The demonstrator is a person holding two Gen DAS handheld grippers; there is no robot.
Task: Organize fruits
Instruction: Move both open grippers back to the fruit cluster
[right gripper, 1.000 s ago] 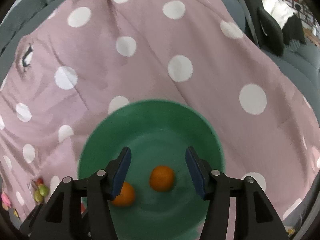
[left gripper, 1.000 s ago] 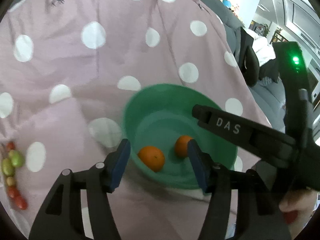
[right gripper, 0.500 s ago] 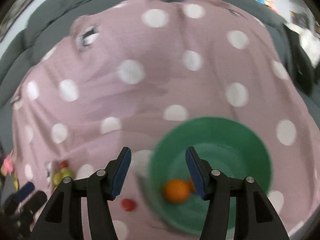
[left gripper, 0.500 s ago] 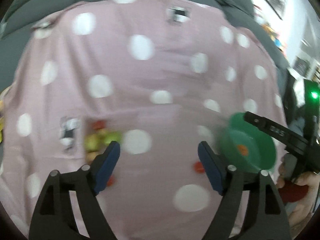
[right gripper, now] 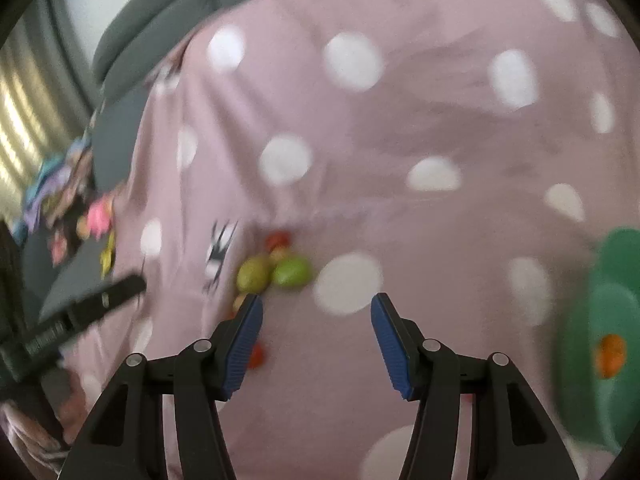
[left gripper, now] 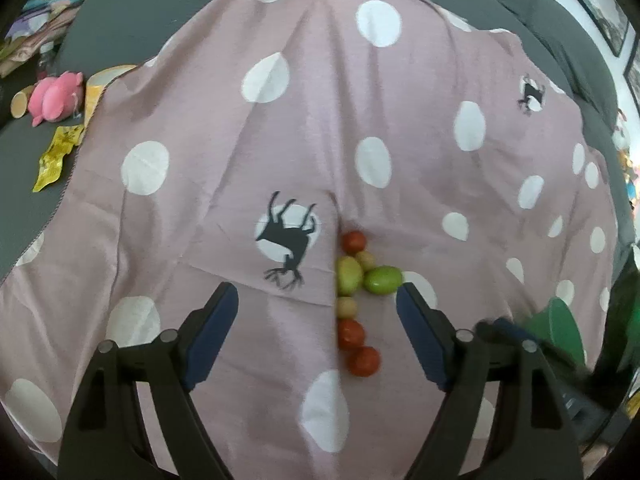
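Note:
A cluster of small fruits lies in a fold of the pink polka-dot cloth [left gripper: 304, 128]: a green one [left gripper: 382, 279], a yellow-green one [left gripper: 349, 274], red ones [left gripper: 353, 241] [left gripper: 363, 361] and small pale ones. My left gripper [left gripper: 318, 320] is open and empty, just before the cluster. My right gripper [right gripper: 316, 322] is open and empty; the green fruit [right gripper: 292, 272] and yellow-green fruit [right gripper: 253, 276] lie just beyond its left finger. The green bowl [right gripper: 600, 320] holds an orange [right gripper: 610, 355] at the right edge; its rim also shows in the left wrist view [left gripper: 564, 332].
The cloth covers a grey sofa [left gripper: 132, 12]. A pink plush toy [left gripper: 56, 96], a yellow wrapper [left gripper: 56, 156] and other clutter lie off the cloth at the left. The left gripper's body [right gripper: 72, 324] shows at the left of the right wrist view.
Both grippers swung left, away from the green bowl with its two oranges, to the fruit cluster. The bowl has slid to the right edge of both views.

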